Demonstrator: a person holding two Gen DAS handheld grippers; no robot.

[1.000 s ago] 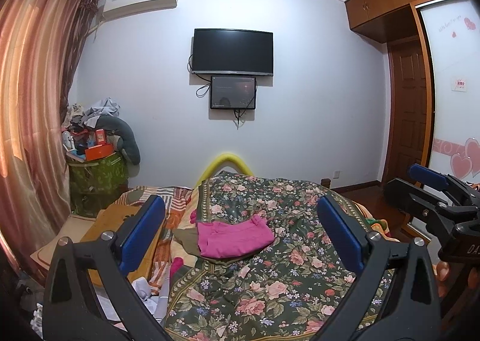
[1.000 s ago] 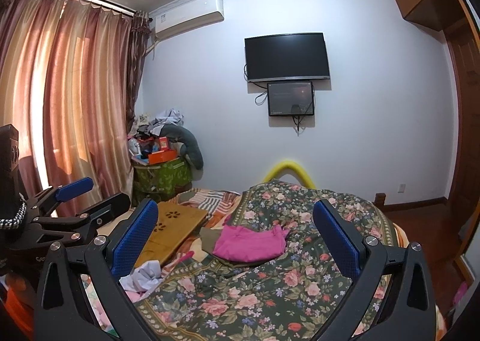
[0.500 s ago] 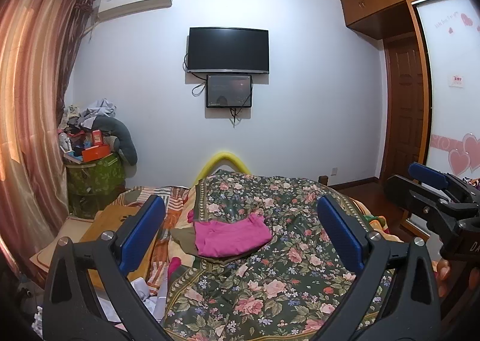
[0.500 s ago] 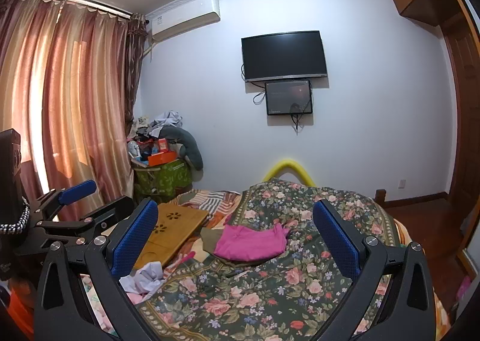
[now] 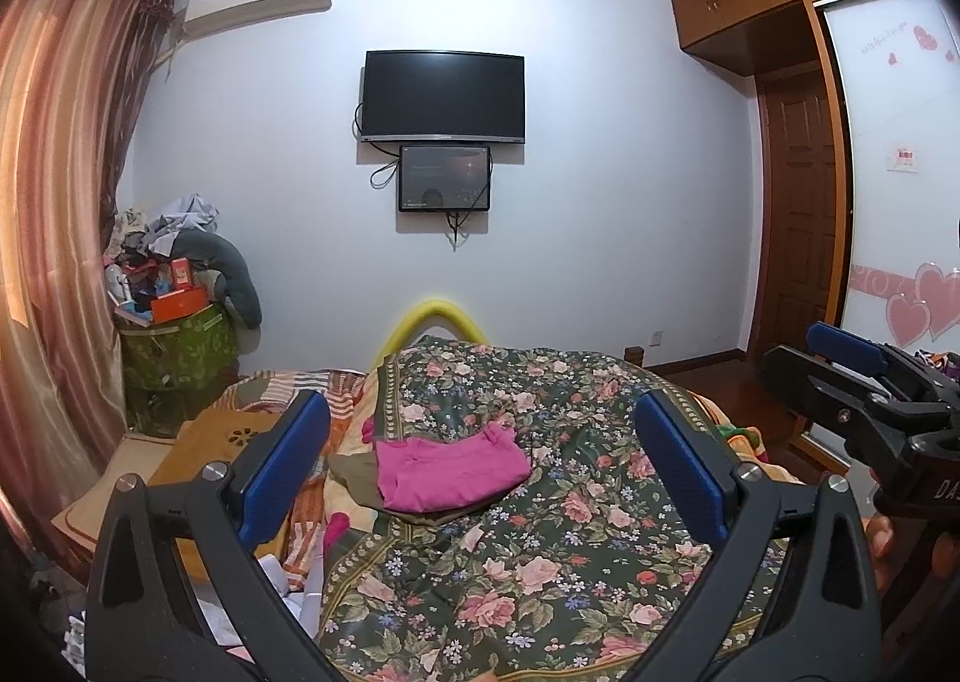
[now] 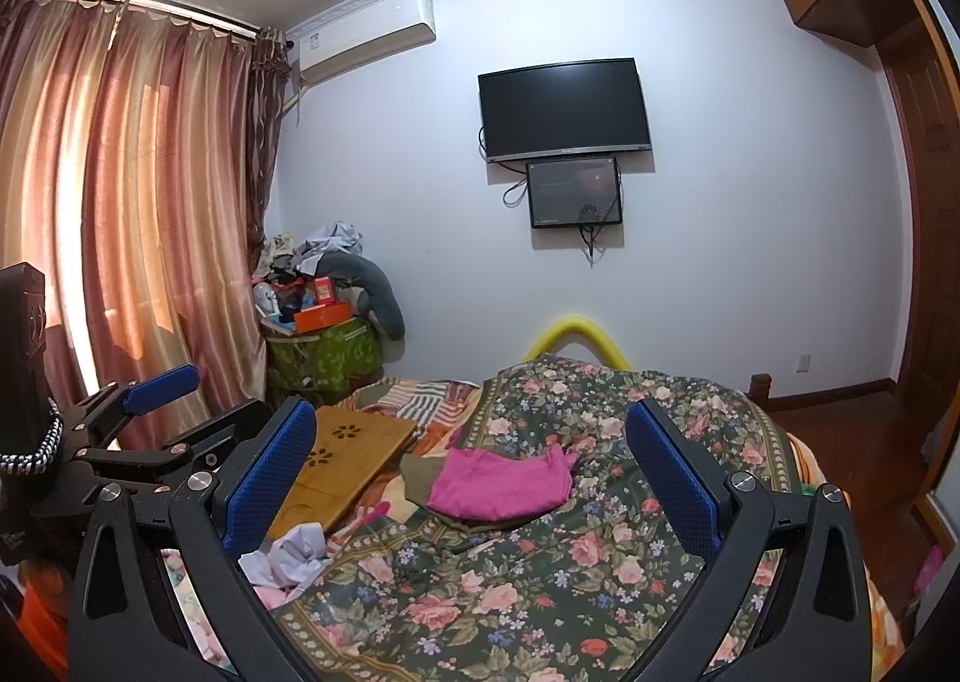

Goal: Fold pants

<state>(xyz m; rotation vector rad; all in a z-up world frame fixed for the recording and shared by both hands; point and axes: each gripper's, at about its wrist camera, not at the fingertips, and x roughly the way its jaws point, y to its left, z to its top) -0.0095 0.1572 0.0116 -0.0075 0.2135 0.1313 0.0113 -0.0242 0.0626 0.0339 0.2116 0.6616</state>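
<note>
Leftmost, a wooden tray (image 6: 345,463) lies on the bed's left side. Both grippers, left (image 5: 477,472) and right (image 6: 474,472), hover with fingers spread wide, empty. Between them, far off, folded pink pants (image 5: 450,469) rest on the floral quilt (image 5: 540,550).

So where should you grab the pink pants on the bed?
Probably the pink pants by their near edge, coming from the front. They lie flat, already folded over, on an olive garment on the floral quilt. Both tools, left and right, are open and still far off.
</note>
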